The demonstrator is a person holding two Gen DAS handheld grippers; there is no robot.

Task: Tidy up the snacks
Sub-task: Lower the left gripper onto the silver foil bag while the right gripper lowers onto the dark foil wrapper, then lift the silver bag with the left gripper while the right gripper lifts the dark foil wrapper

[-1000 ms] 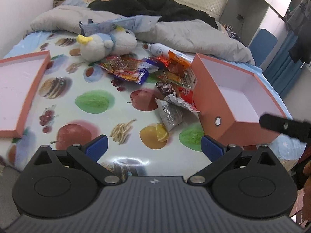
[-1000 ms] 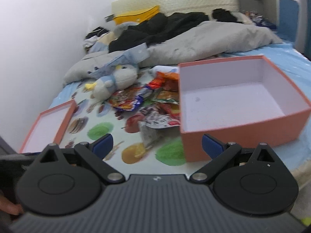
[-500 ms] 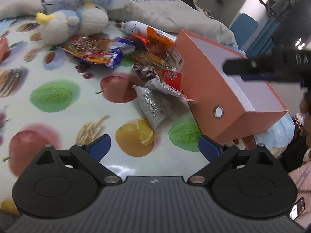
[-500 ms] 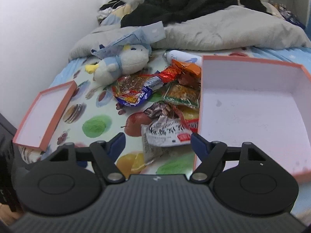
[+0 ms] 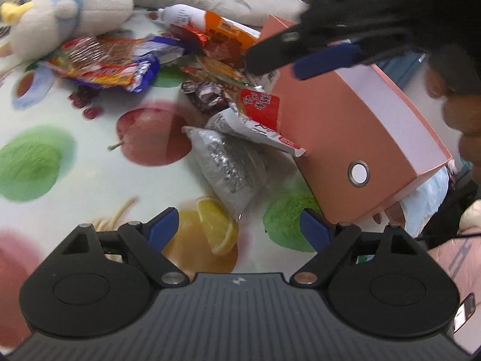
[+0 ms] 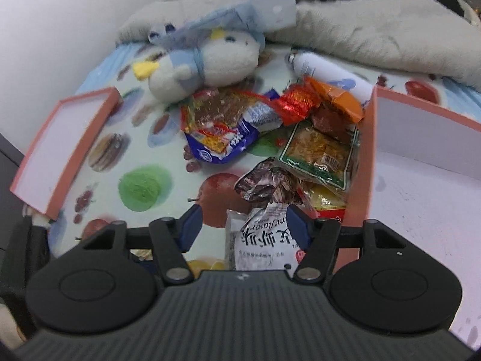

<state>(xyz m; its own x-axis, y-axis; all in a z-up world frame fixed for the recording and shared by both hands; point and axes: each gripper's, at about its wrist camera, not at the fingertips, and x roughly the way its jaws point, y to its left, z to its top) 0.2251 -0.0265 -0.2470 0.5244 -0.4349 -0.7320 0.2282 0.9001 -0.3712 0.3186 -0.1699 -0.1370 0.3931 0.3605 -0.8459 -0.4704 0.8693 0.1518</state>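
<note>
A heap of snack packets [image 5: 228, 69] lies on the fruit-print sheet beside an open salmon box [image 5: 354, 138]. My left gripper [image 5: 239, 228] is open and empty, just in front of a clear silver packet [image 5: 228, 165]. My right gripper [image 6: 243, 225] is open, low over a white packet with Chinese print [image 6: 267, 240], its jaws on either side of the packet's top. The right gripper also shows in the left wrist view [image 5: 285, 57], above the heap. The box interior [image 6: 427, 186] is white and empty, to the right of the heap [image 6: 285, 138].
A plush penguin [image 6: 204, 63] lies behind the snacks, with a white tube [image 6: 327, 72] beside it. The box lid [image 6: 63, 147] lies open side up at the left. A grey duvet [image 6: 375, 30] and dark clothes fill the back of the bed.
Both grippers have moved forward and down toward the snack heap. The right gripper's jaws have narrowed somewhat and now straddle the white packet.
</note>
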